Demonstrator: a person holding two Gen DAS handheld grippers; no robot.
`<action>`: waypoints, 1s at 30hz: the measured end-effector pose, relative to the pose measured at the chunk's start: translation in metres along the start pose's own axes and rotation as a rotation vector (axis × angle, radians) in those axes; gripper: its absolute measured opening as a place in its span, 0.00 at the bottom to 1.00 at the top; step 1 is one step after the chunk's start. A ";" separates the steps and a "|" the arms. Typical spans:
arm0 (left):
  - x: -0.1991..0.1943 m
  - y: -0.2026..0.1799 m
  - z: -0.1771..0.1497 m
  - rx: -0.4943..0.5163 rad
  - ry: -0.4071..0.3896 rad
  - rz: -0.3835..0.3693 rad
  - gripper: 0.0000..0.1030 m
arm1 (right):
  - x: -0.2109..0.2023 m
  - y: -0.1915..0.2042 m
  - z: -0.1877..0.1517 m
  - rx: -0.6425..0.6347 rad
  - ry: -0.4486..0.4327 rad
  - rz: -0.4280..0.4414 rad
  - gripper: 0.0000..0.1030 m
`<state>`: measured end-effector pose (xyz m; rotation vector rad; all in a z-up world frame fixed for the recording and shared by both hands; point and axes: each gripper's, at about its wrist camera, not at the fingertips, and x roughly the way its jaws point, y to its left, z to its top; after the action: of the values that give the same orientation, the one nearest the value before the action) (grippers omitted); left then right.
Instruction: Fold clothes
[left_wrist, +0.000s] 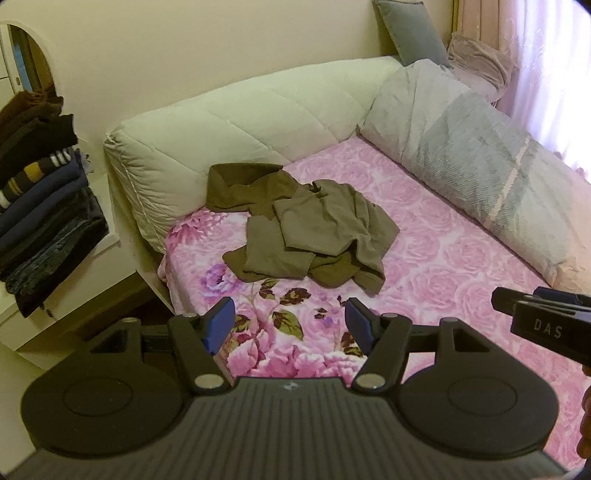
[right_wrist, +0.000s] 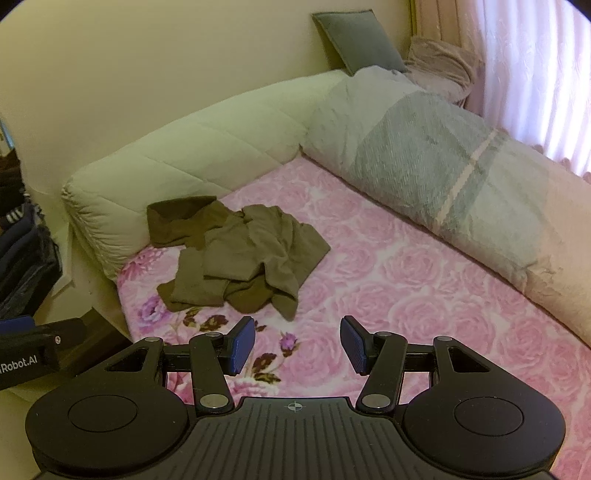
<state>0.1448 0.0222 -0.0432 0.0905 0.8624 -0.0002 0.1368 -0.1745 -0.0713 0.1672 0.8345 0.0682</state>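
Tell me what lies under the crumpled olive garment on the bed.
The olive garment rests on the pink floral bedspread, its far end riding up against the cream quilted bolster. Its own layers overlap, so anything beneath the heap is hidden.

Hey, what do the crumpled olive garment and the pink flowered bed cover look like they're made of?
The olive garment looks like a soft, matte knit, perhaps cotton jersey or fleece: it lies in limp, rounded folds with no shine. The pink floral cover looks like plush fleece or a printed blanket: its rose print is slightly fuzzy with a faint sheen. Neither weave is sharp enough to confirm.
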 end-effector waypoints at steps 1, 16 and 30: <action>0.007 0.002 0.004 0.001 0.007 -0.004 0.61 | 0.006 -0.001 0.003 0.003 0.006 -0.004 0.53; 0.125 0.030 0.056 0.031 0.146 -0.099 0.53 | 0.112 0.013 0.054 0.070 0.095 -0.079 0.53; 0.230 0.044 0.085 0.103 0.174 -0.134 0.53 | 0.195 0.017 0.066 0.086 0.076 0.018 0.53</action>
<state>0.3602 0.0681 -0.1589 0.1303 1.0408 -0.1643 0.3165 -0.1413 -0.1677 0.2538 0.9123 0.0555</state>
